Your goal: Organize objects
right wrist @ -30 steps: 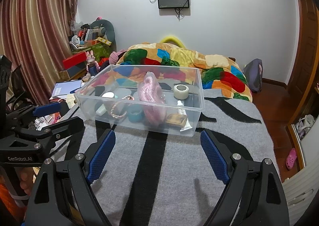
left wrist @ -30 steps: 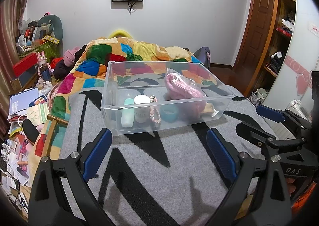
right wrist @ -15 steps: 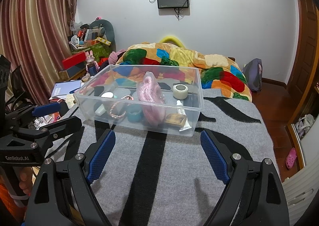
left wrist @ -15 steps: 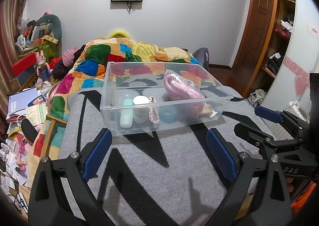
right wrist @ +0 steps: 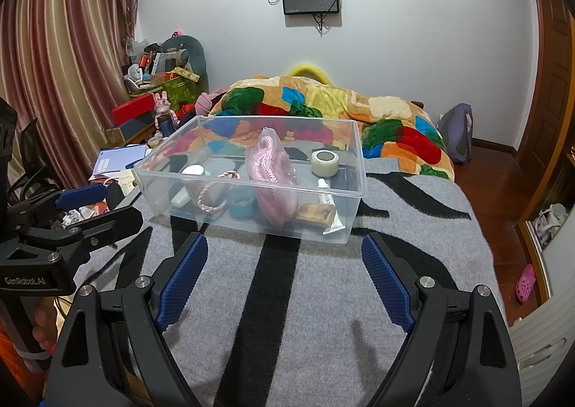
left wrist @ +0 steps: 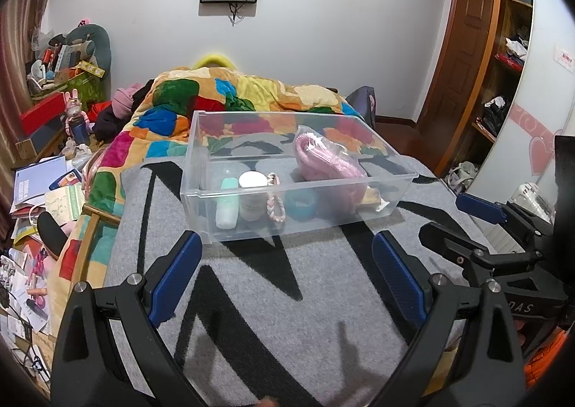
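Observation:
A clear plastic bin (left wrist: pixel 251 227) (right wrist: pixel 179 205) stands on a grey and black blanket (left wrist: pixel 287 317). Inside it lie a pink bagged bundle (left wrist: pixel 323 162) (right wrist: pixel 269 169), a mint tube (left wrist: pixel 227 204), a white-lidded jar (left wrist: pixel 250 198), a pink braided cord (left wrist: pixel 275 205), a teal ring (left wrist: pixel 303 204) (right wrist: pixel 241 204), a tape roll (right wrist: pixel 325 162), a brown bar (right wrist: pixel 315 214) and a white tube (right wrist: pixel 329 204). My left gripper (left wrist: pixel 287 274) is open and empty, short of the bin. My right gripper (right wrist: pixel 284 274) is open and empty too, also short of it.
A colourful quilt (left wrist: pixel 222 101) is heaped behind the bin. Papers and clutter (left wrist: pixel 39 191) cover the floor to the left. A wooden door and shelves (left wrist: pixel 503 65) stand at the right. The blanket in front of the bin is bare.
Both views have shifted only slightly; the bin and its contents have not moved and both grippers stay open.

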### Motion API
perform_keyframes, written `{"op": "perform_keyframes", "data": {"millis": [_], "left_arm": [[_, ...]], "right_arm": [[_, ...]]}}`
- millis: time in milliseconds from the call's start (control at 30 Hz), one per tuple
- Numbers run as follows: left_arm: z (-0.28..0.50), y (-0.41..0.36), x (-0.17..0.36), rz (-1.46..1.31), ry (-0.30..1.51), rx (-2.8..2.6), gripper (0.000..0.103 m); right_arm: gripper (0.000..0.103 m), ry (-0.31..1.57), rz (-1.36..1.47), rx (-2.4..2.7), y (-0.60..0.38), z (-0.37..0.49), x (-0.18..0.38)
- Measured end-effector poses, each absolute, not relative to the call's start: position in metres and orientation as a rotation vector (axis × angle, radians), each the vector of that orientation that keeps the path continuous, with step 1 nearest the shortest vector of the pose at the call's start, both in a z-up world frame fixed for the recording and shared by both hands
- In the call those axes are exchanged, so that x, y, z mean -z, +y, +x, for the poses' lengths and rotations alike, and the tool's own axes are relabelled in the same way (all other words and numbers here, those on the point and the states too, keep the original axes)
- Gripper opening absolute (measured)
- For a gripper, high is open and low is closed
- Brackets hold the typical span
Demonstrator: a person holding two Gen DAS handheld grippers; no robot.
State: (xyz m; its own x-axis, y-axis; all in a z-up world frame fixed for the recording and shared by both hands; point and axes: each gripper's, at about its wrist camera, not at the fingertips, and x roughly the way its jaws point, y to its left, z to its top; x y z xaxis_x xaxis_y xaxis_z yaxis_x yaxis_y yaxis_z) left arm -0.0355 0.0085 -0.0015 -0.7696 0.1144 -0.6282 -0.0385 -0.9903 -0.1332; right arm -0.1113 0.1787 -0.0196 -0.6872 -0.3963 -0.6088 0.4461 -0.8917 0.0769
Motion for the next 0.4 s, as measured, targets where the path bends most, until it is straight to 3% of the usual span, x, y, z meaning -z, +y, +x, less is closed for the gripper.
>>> {"op": "perform_keyframes", "data": {"millis": [400], "left_arm": [[-0.0338,0.0117,0.0027,-1.029,-0.161,-2.870,0.097]], "right_arm": [[0.086,0.097,0.897,2.527,0.1805,-0.1092,0.0245]]}}
